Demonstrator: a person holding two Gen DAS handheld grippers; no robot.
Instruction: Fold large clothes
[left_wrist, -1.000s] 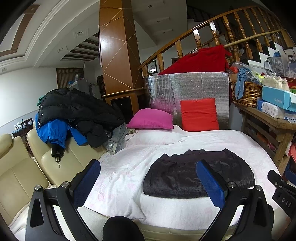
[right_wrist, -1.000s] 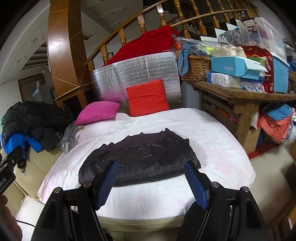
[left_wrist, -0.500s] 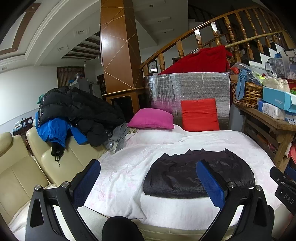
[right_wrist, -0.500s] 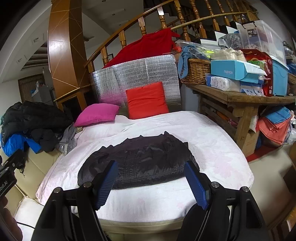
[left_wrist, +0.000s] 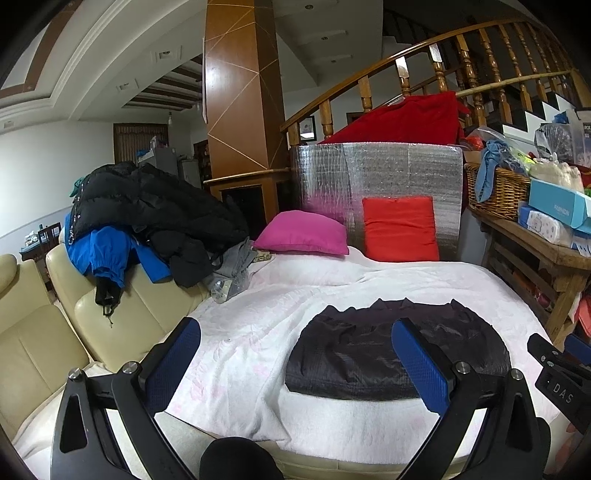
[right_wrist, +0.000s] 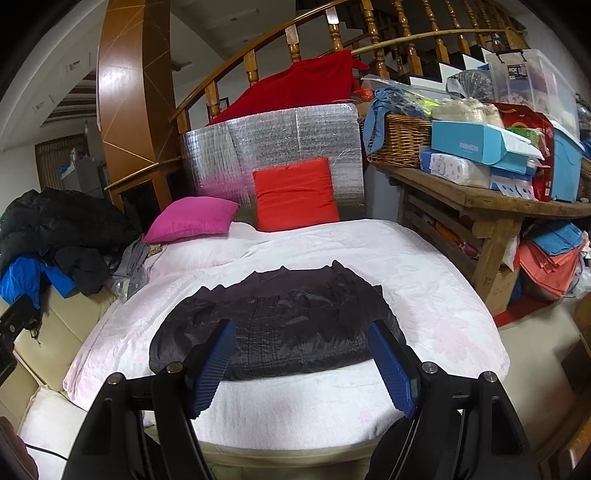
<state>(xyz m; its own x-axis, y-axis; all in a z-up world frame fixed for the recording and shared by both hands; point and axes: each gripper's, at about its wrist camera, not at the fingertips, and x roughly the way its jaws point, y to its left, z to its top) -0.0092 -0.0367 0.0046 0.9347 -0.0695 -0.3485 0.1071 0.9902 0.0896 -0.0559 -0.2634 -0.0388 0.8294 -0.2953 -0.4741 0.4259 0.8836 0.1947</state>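
Left gripper (left_wrist: 295, 365) fingers spread wide, empty. Right gripper (right_wrist: 306, 365) same, nothing between them. Folded black quilted jacket (right_wrist: 273, 321) lies flat on white blanket (right_wrist: 424, 266), just beyond right fingertips; ahead-right of left fingers.

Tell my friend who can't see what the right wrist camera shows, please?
A dark folded garment lies flat on a bed with a white blanket, just beyond the open, empty right gripper. Behind it sit a pink pillow and a red cushion.
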